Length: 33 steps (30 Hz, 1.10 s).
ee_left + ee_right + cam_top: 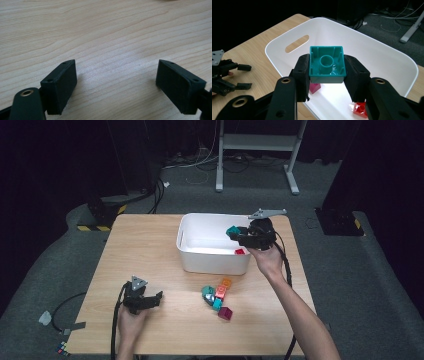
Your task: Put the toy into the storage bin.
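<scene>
With our right gripper (326, 72) clamped on the teal block (326, 65), we should release it only once centred over the white bin (387, 60) mid-frame.

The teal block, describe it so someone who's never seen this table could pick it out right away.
Find the white bin at the far middle of the wooden table. Above its right end, the right gripper holds the teal block between its jaws. Unlike the red block lying inside the bin, it is off the floor, hollow underside showing.
</scene>
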Each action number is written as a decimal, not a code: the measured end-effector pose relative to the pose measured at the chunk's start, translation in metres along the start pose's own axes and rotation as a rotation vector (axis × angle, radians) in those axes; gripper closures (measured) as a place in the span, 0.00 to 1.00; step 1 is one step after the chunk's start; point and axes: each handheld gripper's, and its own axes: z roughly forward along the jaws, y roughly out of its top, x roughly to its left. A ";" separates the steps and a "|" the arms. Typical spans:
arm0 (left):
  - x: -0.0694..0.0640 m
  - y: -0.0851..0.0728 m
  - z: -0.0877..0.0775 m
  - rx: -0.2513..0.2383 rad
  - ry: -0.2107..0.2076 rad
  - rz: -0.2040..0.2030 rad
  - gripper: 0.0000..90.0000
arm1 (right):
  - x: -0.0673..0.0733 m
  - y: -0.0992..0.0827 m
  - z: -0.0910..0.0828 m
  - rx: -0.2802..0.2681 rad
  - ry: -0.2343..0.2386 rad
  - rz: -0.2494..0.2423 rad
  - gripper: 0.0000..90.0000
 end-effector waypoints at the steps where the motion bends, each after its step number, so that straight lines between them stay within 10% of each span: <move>1: 0.000 0.000 0.000 0.000 0.000 0.000 0.19 | -0.001 0.000 0.001 0.002 -0.003 0.002 0.65; 33: 0.000 0.000 0.000 0.000 0.000 0.000 0.19 | -0.017 0.005 0.059 0.085 -0.091 0.044 0.65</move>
